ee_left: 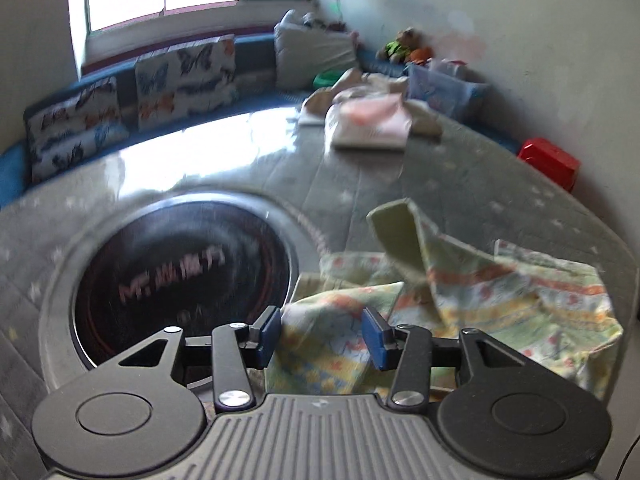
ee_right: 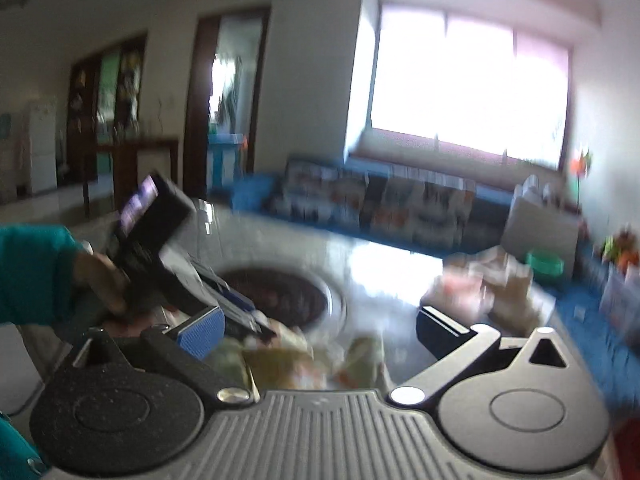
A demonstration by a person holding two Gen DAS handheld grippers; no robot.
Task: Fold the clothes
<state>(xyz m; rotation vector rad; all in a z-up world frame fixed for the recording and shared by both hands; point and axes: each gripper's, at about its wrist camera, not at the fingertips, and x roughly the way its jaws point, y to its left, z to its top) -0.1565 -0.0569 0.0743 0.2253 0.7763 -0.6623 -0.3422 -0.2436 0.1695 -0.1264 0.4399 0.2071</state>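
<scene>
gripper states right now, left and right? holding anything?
Left gripper: open, holding nothing; the patterned garment lies between and beyond its pads, not pinched.
Right gripper: wide open, holding nothing; the garment is below it.

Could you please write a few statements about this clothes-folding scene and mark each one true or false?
1. The left tool stands open, with the patterned garment between its blue pads but unpinched. True.
2. The right tool is clamped shut on the garment. False: its jaws stand wide apart with nothing pinched.
3. A dark round cooktop is set into the table beside the garment. True.
4. The far end of the table is bare. False: a folded pile of clothes lies there.
5. Butterfly-print cushions line the bench under the window. True.
</scene>
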